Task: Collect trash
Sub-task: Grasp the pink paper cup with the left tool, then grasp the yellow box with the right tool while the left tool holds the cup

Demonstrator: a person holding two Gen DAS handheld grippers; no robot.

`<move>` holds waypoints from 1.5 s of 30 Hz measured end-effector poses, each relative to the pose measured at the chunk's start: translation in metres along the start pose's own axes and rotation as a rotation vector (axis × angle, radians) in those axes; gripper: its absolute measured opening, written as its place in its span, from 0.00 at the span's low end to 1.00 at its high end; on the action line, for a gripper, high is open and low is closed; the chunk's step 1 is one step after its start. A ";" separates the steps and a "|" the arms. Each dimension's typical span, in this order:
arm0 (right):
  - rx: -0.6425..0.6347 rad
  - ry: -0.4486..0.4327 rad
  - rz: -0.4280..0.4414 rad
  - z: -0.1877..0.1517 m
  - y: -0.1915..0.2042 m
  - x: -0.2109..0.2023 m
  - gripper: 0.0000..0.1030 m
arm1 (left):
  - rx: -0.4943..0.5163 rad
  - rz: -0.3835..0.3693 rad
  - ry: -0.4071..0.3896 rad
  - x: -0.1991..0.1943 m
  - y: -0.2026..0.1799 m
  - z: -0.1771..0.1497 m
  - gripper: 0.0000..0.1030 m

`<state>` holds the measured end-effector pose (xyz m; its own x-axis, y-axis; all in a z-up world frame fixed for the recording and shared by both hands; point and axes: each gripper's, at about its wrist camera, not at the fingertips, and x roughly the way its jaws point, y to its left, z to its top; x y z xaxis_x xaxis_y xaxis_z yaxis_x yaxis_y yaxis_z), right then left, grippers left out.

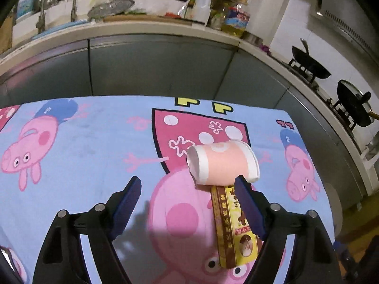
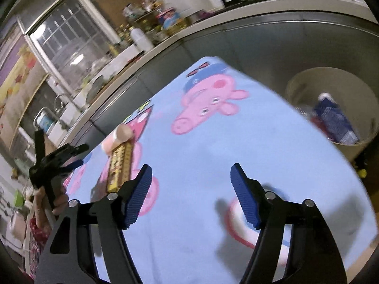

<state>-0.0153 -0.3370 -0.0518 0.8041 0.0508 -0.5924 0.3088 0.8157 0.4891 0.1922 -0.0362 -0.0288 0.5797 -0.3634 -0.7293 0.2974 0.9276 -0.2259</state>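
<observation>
1. Covering the worktop (image 1: 83, 146) is a light blue cloth printed with pink cartoon pigs
2. On it a pink paper cup (image 1: 222, 163) lies on its side, touching the far end of a yellow and brown box (image 1: 233, 227)
3. Left tongs (image 1: 189, 189) are spread wide, nothing gripped
4. Right tongs (image 2: 191, 172) are apart, empty
5. Right of the worktop stands a pale bin (image 2: 305, 82) holding wrappers; a kitchen counter (image 1: 142, 27) with sink and wok runs along the far side

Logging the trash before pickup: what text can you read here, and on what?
Nothing reads clearly enough to quote.
Yellow box: Chinese characters, upside down, not legible.
Tablecloth: yellow letter shapes at far edge, cut off, unreadable.
Oil bottle label: too blurred.
Paper cup: no text visible.
</observation>
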 end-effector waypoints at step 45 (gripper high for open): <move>-0.529 0.201 -0.020 -0.048 0.163 0.145 0.58 | 0.049 0.041 -0.041 -0.062 0.025 -0.098 0.81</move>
<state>0.1270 -0.1691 -0.0884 0.6723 0.0990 -0.7336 -0.0158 0.9927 0.1196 0.0892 0.0183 -0.0522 0.6228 -0.3292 -0.7097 0.3089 0.9369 -0.1635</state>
